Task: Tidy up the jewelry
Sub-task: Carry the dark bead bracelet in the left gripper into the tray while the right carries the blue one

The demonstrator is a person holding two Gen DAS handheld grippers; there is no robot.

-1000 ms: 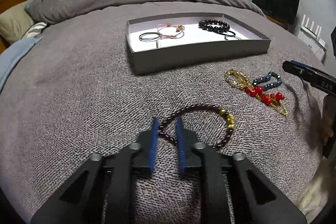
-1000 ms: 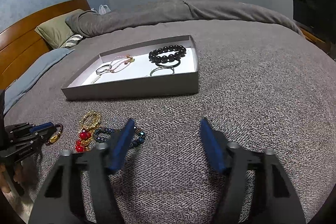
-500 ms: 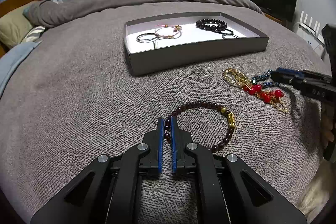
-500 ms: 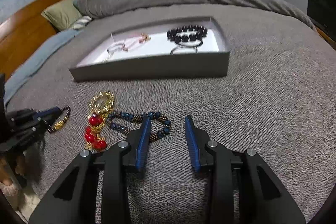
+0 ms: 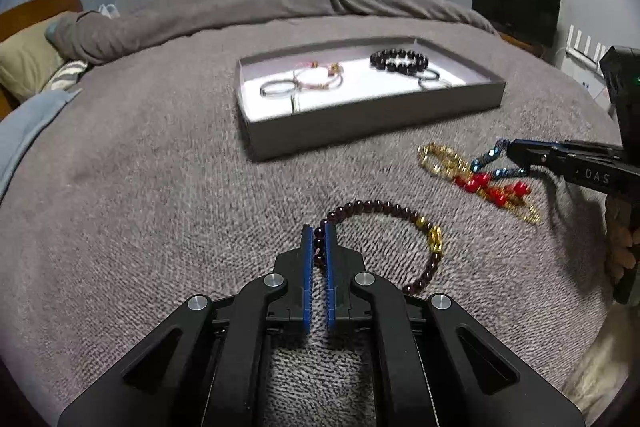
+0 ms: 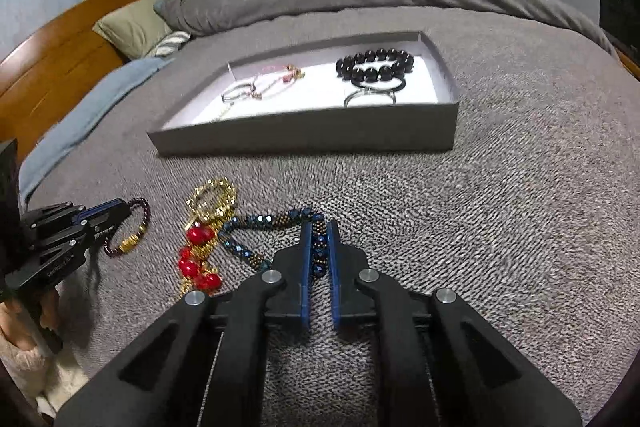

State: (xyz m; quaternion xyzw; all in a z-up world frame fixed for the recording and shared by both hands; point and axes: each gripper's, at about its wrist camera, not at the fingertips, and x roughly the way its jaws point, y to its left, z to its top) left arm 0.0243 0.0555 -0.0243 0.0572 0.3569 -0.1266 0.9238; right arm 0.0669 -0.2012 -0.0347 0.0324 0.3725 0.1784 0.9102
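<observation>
- Left tongs (image 5: 319, 231): nearly closed on the dark maroon beaded bracelet with gold beads (image 5: 400, 211), gripping one side so the rest of the loop trails right on the grey knitted bedspread (image 5: 140, 195).
- Right tongs (image 6: 319, 227): likewise pinched on the blue and bronze faceted bead bracelet (image 6: 276, 219), beads visible between the blue pads.
- Gripped at an edge, probably for lifting each loop clear of the tangle.
- Gold chain with red beads (image 6: 202, 247): loose between both tongs, touching the blue strand; may snag.
- Shallow grey cardboard tray (image 5: 360, 135): ahead, well apart, already holding a black bead bracelet (image 5: 399, 61) and thin bangles.
</observation>
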